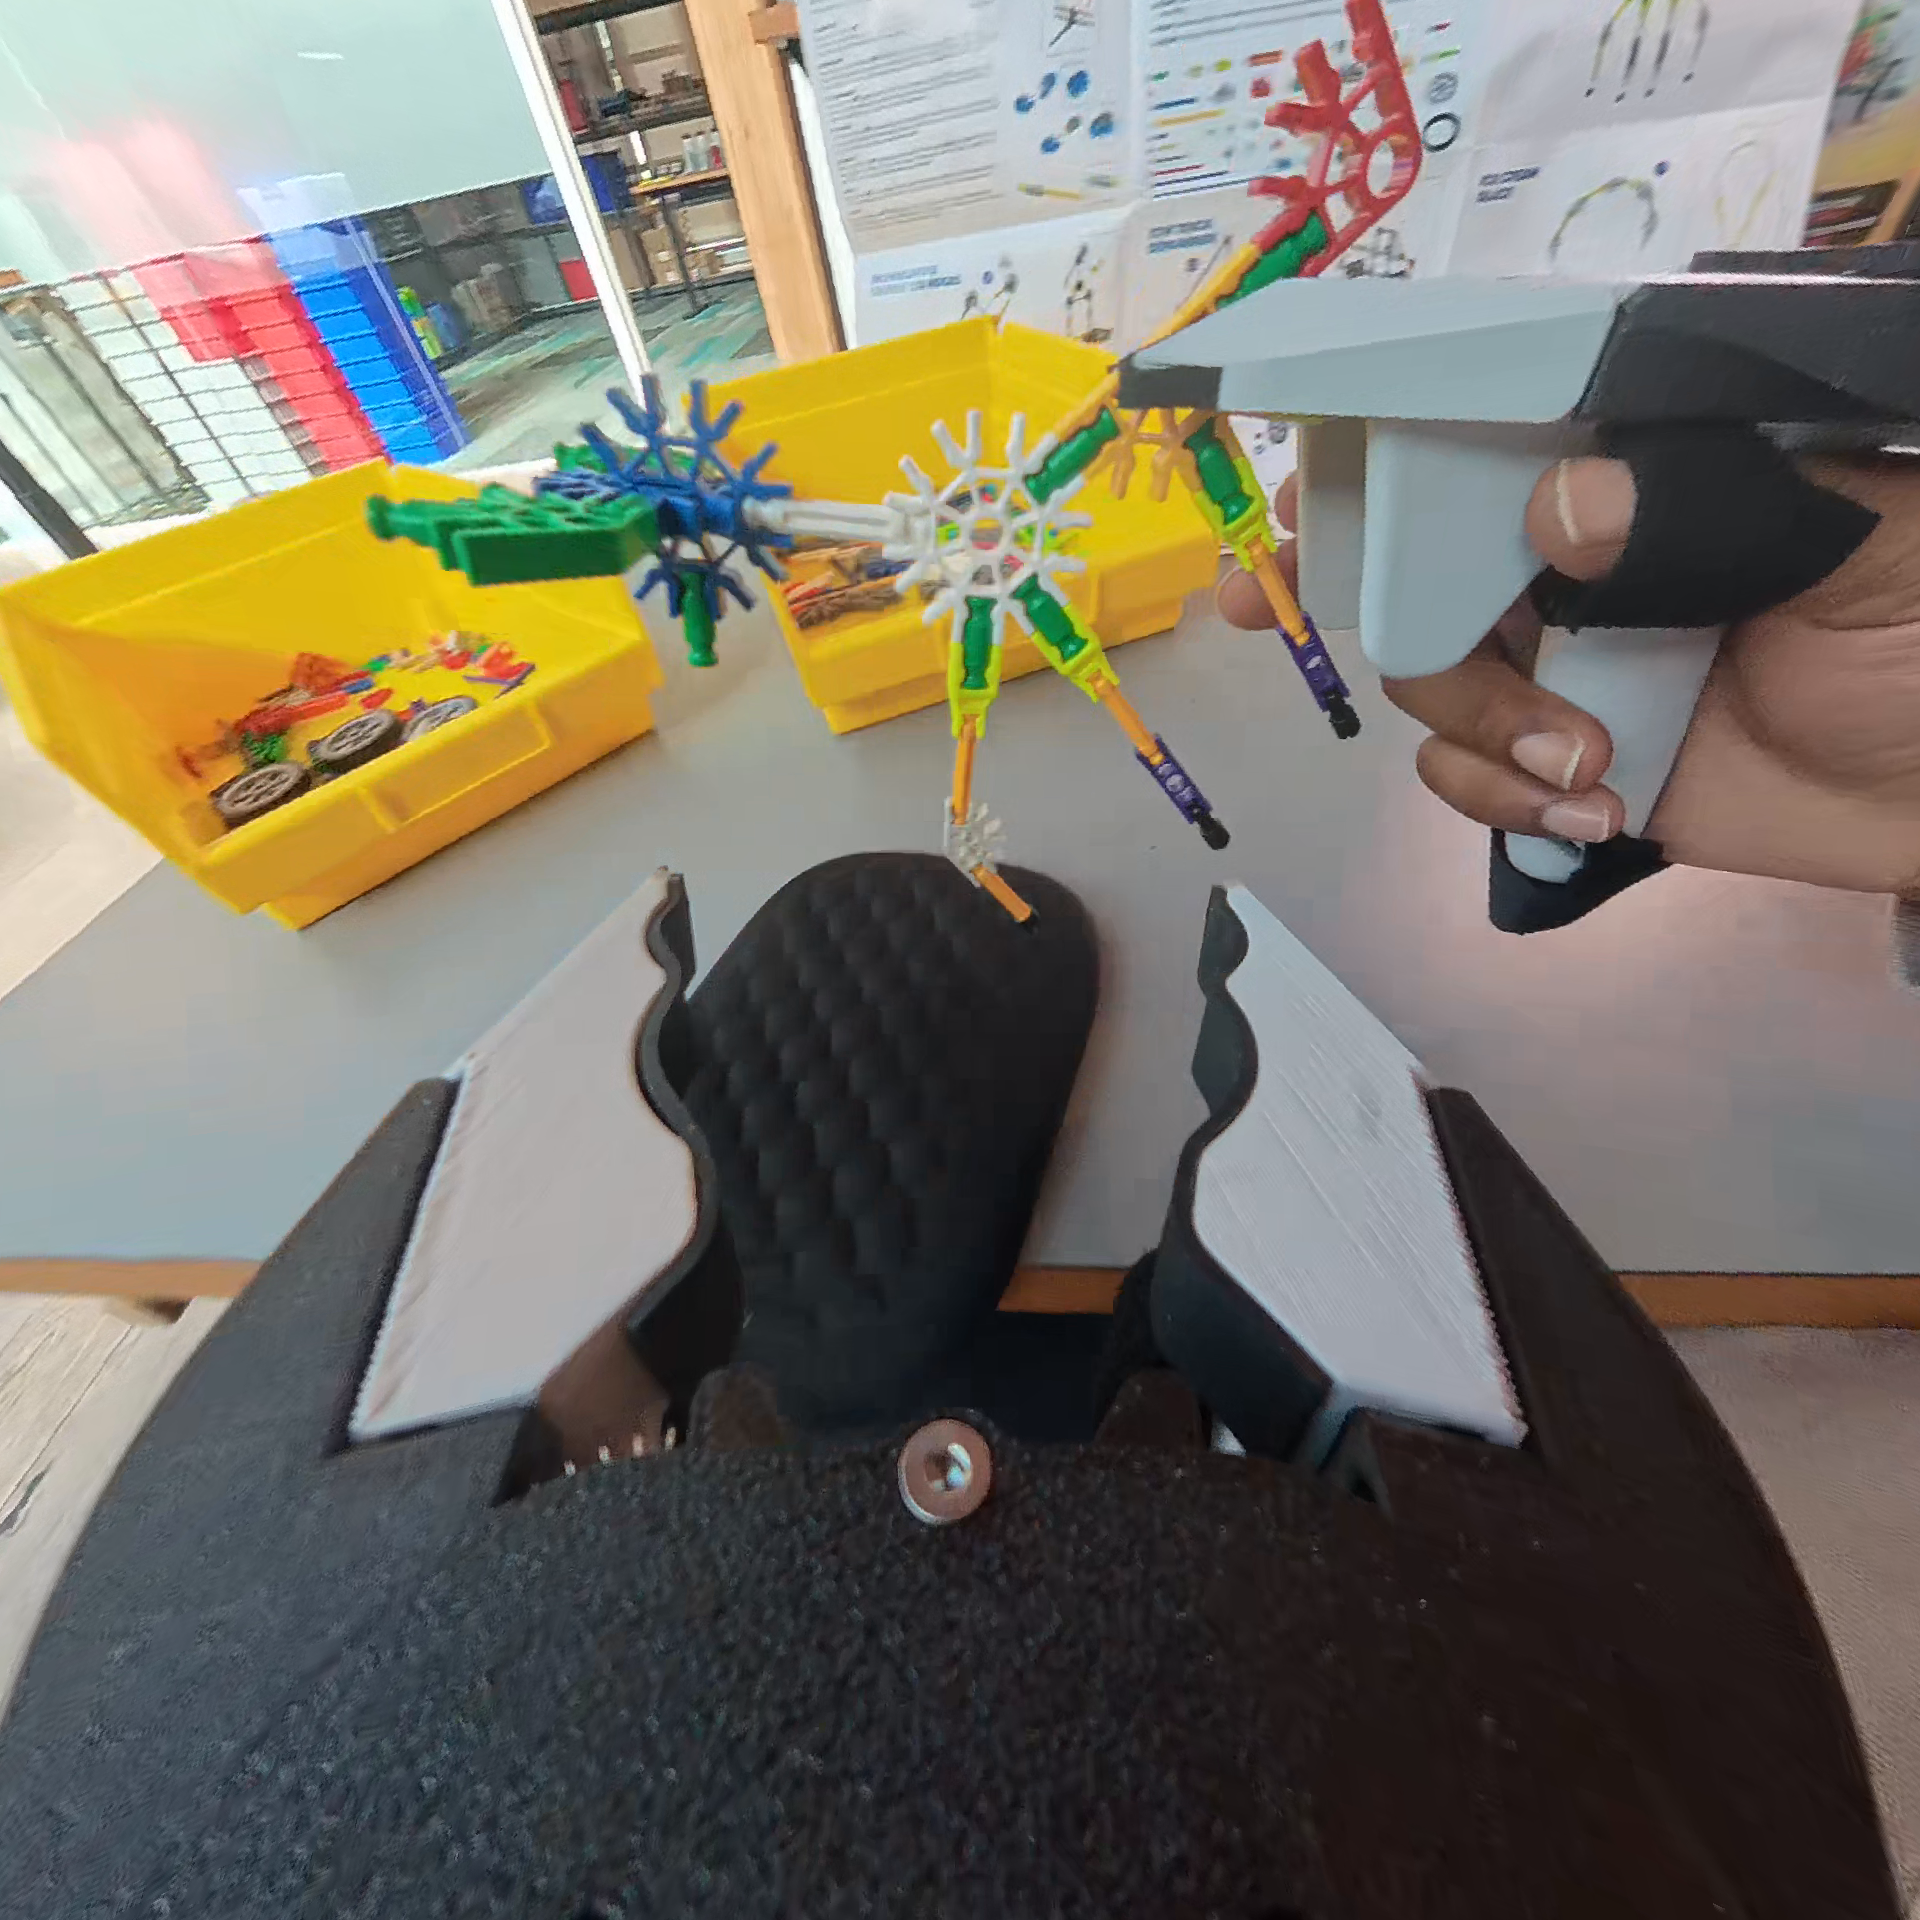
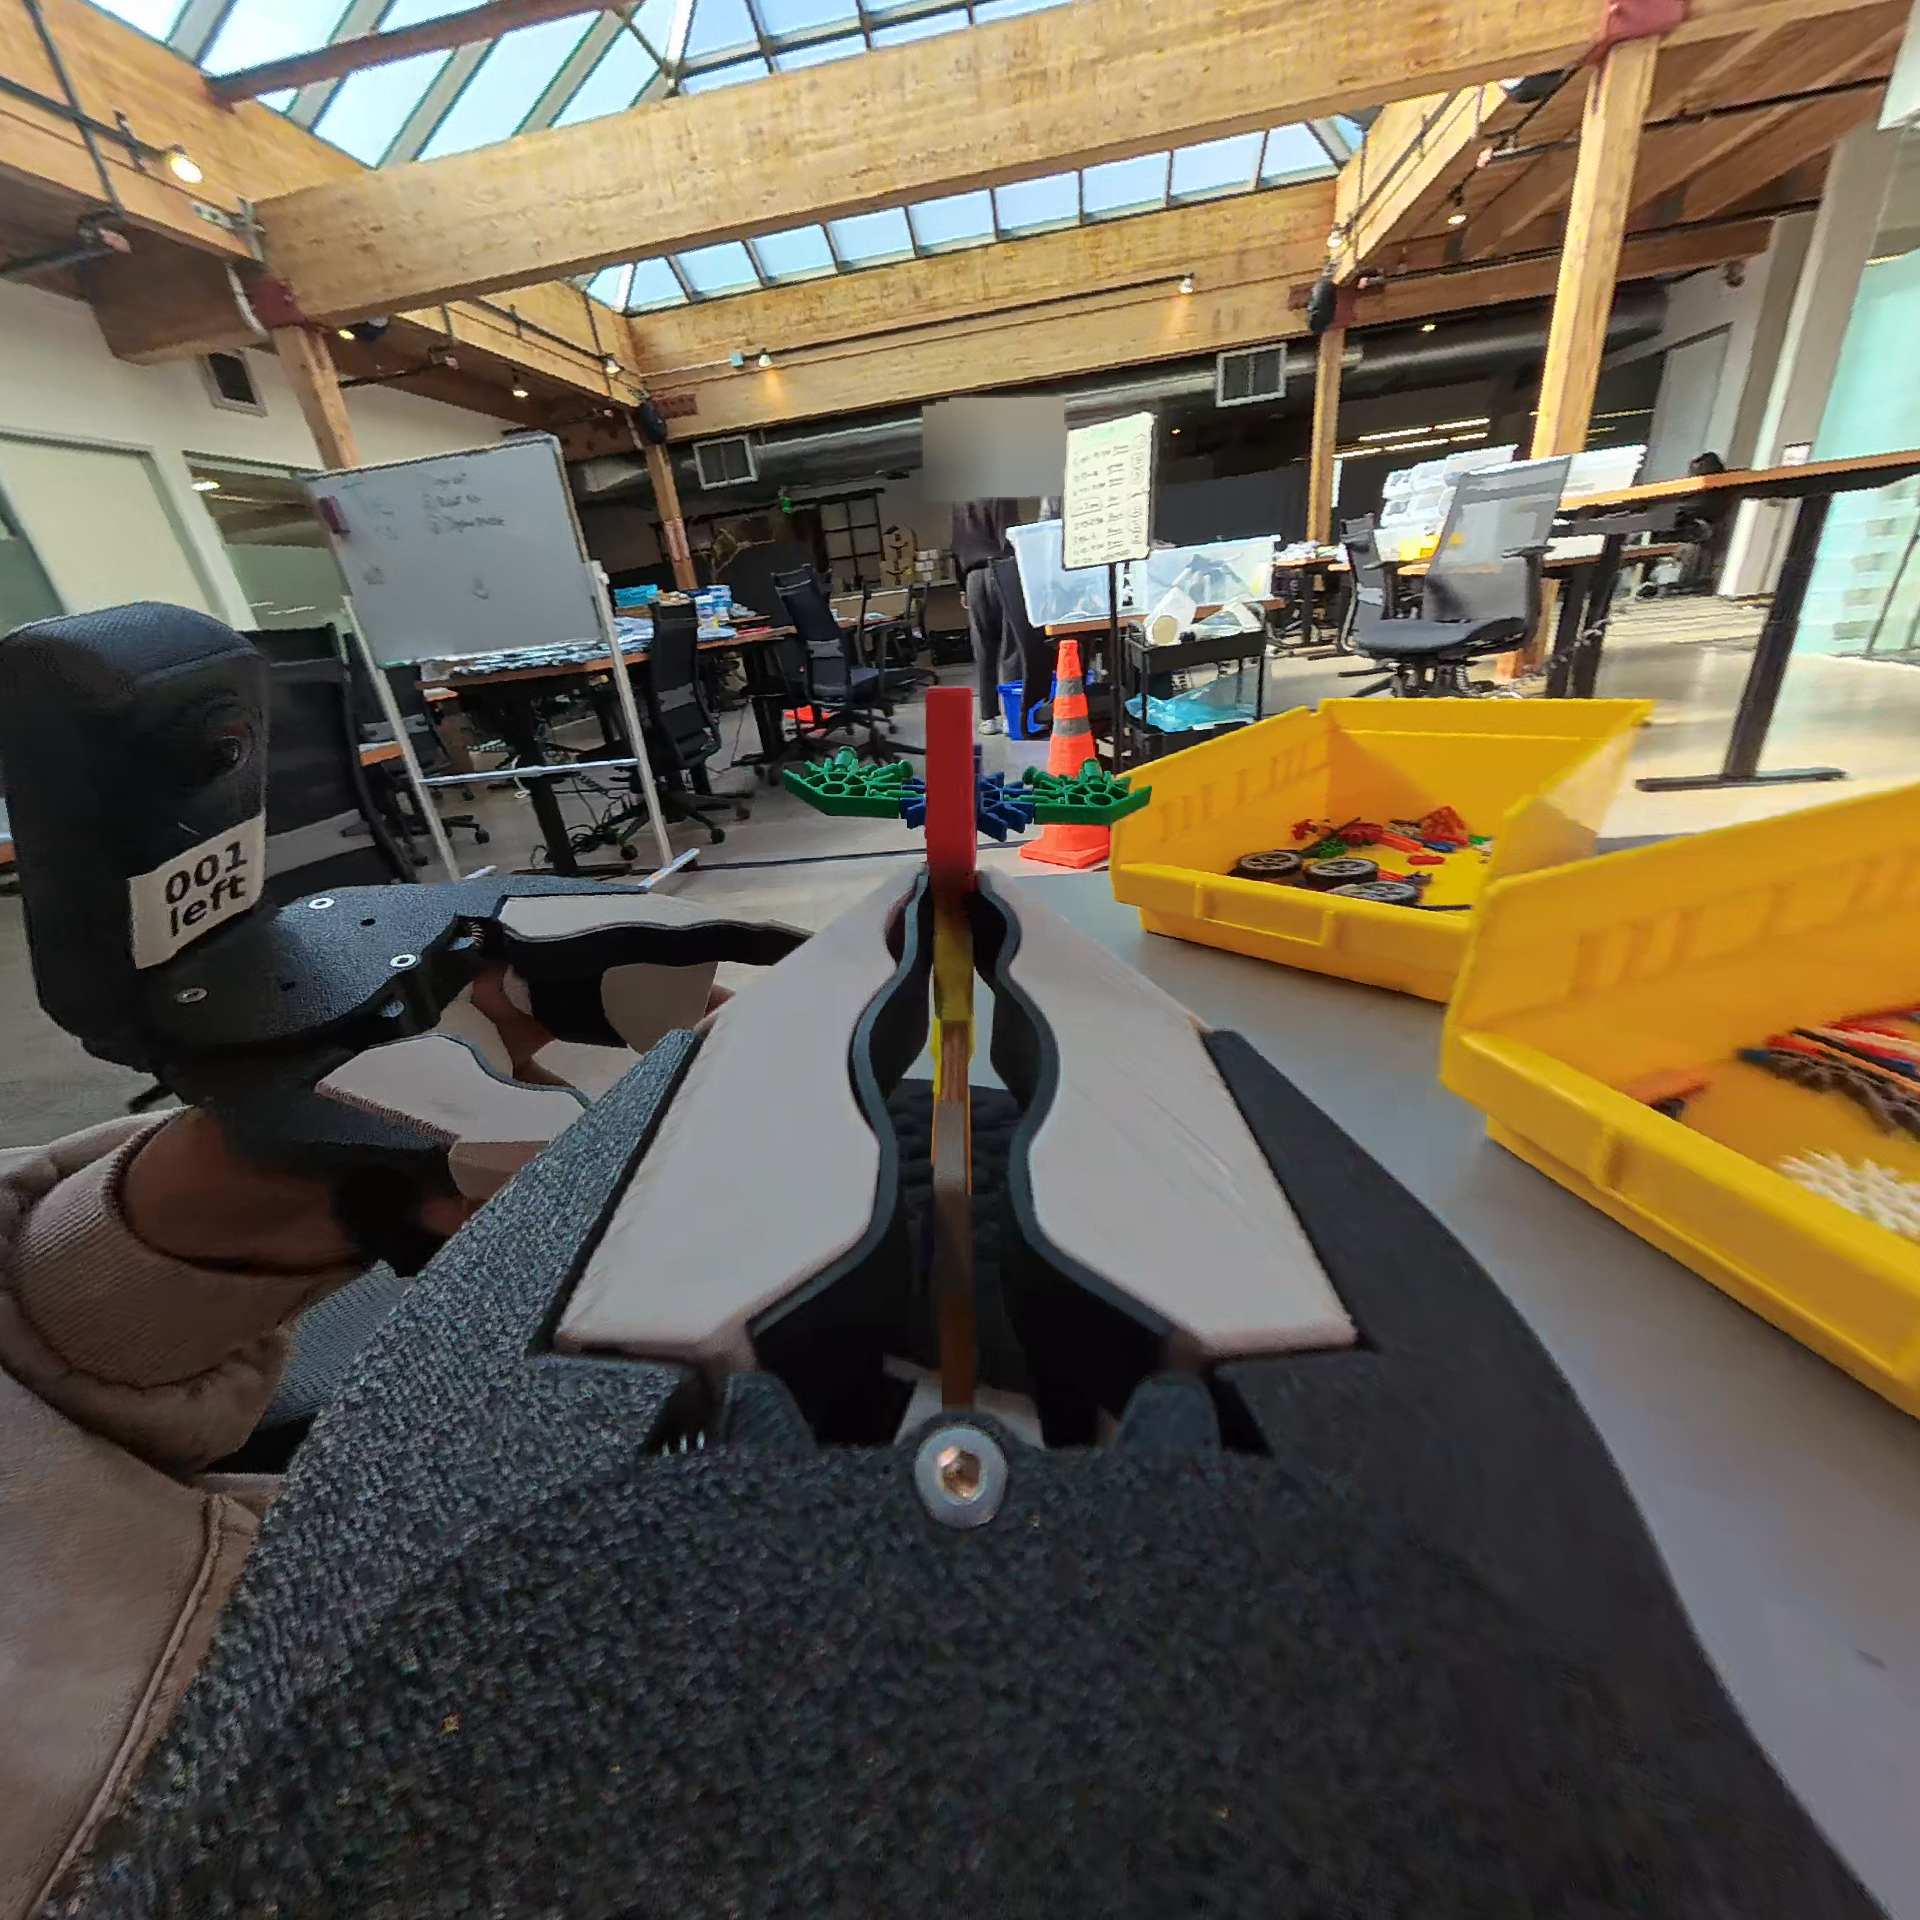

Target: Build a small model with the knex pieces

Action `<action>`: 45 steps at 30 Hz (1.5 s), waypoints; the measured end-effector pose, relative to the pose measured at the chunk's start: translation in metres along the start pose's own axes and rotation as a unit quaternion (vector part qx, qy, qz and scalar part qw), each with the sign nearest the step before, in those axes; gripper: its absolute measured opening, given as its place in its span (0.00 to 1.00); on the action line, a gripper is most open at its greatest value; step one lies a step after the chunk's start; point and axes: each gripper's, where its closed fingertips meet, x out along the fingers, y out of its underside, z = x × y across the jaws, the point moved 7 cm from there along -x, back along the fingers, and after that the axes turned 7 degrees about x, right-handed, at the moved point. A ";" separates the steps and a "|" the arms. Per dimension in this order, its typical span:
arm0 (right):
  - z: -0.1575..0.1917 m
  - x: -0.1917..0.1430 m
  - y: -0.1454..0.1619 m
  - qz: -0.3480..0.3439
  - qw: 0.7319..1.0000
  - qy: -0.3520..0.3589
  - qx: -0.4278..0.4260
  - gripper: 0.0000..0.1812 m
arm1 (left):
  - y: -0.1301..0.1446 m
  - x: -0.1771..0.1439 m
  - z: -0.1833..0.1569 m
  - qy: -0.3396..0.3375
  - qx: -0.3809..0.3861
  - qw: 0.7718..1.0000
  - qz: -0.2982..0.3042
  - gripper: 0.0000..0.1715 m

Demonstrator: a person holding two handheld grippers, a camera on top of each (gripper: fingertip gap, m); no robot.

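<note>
The right hand-held gripper [image 2: 951,904] grips the toy model [image 1: 977,530], seemingly by its rod; the left hand-held gripper [image 1: 945,914] gapes empty.

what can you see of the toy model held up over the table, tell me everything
The toy model is a plastic rod-and-connector build, held in the air above the grey table. A white snowflake hub sits at its middle; a white rod joins it to a blue snowflake and flat green connectors on the left. Green, lime, orange and purple legs hang down. The right tongs are shut on its upper orange rod, below a red connector.
</note>
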 end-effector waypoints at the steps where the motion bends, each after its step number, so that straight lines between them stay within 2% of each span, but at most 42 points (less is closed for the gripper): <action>1: -0.005 -0.015 -0.005 -0.005 1.000 0.022 0.002 0.03 | -0.006 0.008 -0.005 0.019 0.006 1.000 -0.010 0.56; 5: -0.020 -0.076 -0.019 -0.024 0.994 0.104 0.018 0.03 | -0.033 0.042 -0.031 0.128 0.006 0.991 -0.049 0.53; 10: -0.032 -0.141 -0.033 -0.051 0.981 0.168 0.080 0.03 | -0.068 0.088 -0.063 0.291 0.003 0.954 -0.073 0.49; 14: -0.046 -0.177 -0.058 -0.098 0.972 0.168 0.133 0.02 | -0.088 0.132 -0.095 0.453 0.002 0.890 -0.046 0.45; 17: -0.067 -0.193 -0.075 -0.129 0.965 0.155 0.166 0.01 | -0.114 0.162 -0.119 0.548 -0.021 0.833 -0.076 0.40; 20: -0.091 -0.203 -0.083 -0.149 0.962 0.147 0.173 0.03 | -0.140 0.195 -0.135 0.605 -0.050 0.787 -0.112 0.36; 22: -0.108 -0.209 -0.079 -0.153 0.961 0.150 0.175 0.03 | -0.150 0.218 -0.143 0.632 -0.101 0.760 -0.115 0.30; 24: -0.123 -0.216 -0.070 -0.159 0.959 0.146 0.181 0.02 | -0.150 0.239 -0.151 0.666 -0.161 0.721 -0.098 0.21; 26: -0.135 -0.226 -0.055 -0.162 0.957 0.137 0.196 0.02 | -0.137 0.257 -0.160 0.691 -0.205 0.688 -0.081 0.12; 27: -0.140 -0.229 -0.046 -0.151 0.956 0.141 0.206 0.02 | -0.127 0.265 -0.165 0.698 -0.227 0.676 -0.066 0.06; 29: -0.148 -0.233 -0.033 -0.103 0.954 0.166 0.228 0.02 | -0.108 0.277 -0.171 0.708 -0.270 0.652 -0.020 0.04; 31: -0.150 -0.234 -0.027 -0.044 0.957 0.183 0.218 0.03 | -0.097 0.281 -0.173 0.711 -0.286 0.642 0.016 0.04; 34: -0.149 -0.237 -0.029 -0.027 0.960 0.177 0.215 0.04 | -0.098 0.279 -0.172 0.718 -0.292 0.631 0.022 0.03; 37: -0.150 -0.245 -0.030 -0.017 0.963 0.182 0.198 0.05 | -0.097 0.279 -0.168 0.717 -0.279 0.639 0.026 0.03; 40: -0.149 -0.247 -0.029 -0.001 0.966 0.177 0.190 0.05 | -0.094 0.280 -0.163 0.717 -0.283 0.636 0.037 0.03; 45: -0.146 -0.244 -0.027 0.013 0.972 0.159 0.175 0.03 | -0.093 0.279 -0.161 0.709 -0.259 0.655 0.031 0.05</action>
